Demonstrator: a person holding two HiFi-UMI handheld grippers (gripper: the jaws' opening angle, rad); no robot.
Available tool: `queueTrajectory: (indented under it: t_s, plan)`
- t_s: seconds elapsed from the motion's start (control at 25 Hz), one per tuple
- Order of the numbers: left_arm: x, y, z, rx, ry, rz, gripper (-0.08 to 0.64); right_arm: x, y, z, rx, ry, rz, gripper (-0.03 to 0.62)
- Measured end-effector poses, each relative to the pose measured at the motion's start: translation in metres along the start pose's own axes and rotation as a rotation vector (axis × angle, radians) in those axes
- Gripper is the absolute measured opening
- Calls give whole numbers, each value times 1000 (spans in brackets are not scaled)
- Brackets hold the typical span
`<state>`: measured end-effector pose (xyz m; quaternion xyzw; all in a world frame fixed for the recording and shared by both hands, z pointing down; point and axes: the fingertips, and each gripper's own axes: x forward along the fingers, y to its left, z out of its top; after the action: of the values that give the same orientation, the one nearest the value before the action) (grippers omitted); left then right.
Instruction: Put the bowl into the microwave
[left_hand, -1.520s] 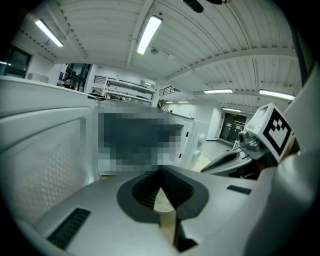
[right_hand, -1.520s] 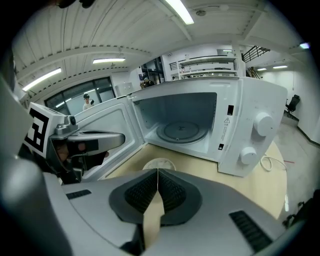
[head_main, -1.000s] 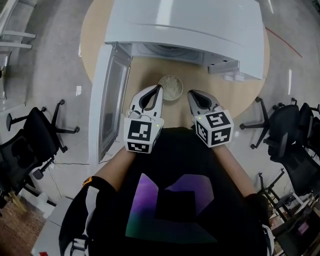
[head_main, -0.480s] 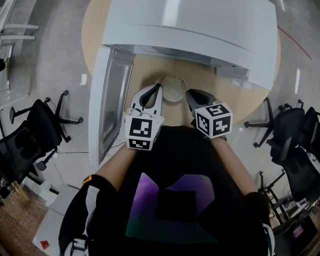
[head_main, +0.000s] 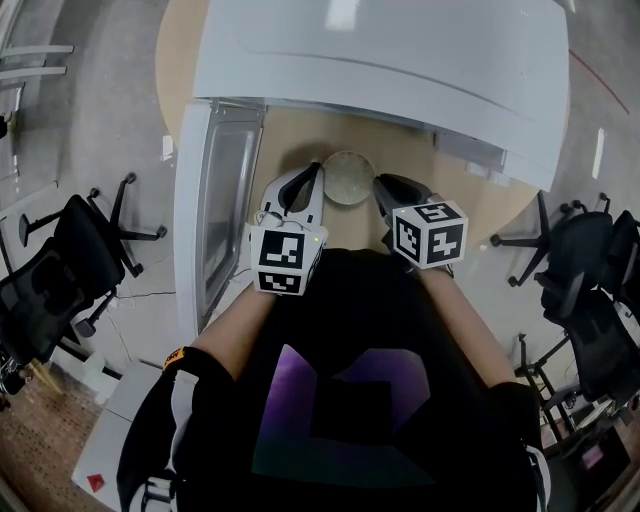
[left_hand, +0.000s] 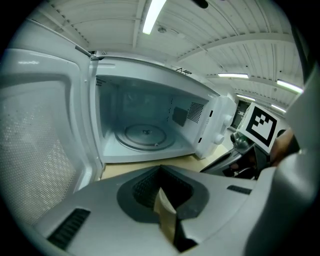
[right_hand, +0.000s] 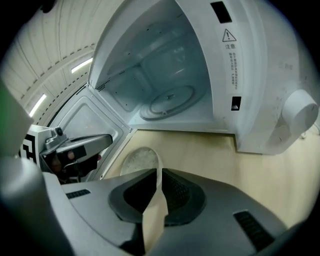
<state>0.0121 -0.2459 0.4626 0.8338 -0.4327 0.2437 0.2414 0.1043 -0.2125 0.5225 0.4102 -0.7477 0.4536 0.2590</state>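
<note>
At the bottom of the head view was the person's black shirt (head_main: 340, 400), and just above it the two marker cubes. The left gripper (head_main: 314, 176) had its jaws pressed together, with nothing between them; only a thin tan pad showed in the seam in its own view (left_hand: 161, 186). The right gripper (head_main: 381, 182) was closed in the same way and also held nothing (right_hand: 158, 170). Between the two tips, in the middle of the head view, the bowl (head_main: 348, 177) stood on the round wooden table (head_main: 420, 170); if the tips touched it, I cannot tell. In the right gripper view the bowl (right_hand: 137, 161) lay just past the jaws, lower left of centre. Behind it, at the top, stood the white microwave (head_main: 400, 60), its door (head_main: 215, 190) open to the left and its glass plate (left_hand: 145, 136) bare.
</note>
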Motion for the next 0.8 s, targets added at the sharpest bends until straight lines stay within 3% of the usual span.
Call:
queueTrajectory:
  t_s: [0.2, 0.32, 0.8]
  plan:
    - [4, -1, -2, -1, 7, -9, 46, 2, -3, 2, 39, -10, 11, 21]
    - [5, 1, -4, -6, 13, -6, 46, 4, -1, 1, 59, -9, 32, 67]
    - [4, 4, -6, 1, 17, 13, 46, 14, -1, -8, 159, 32, 94, 69]
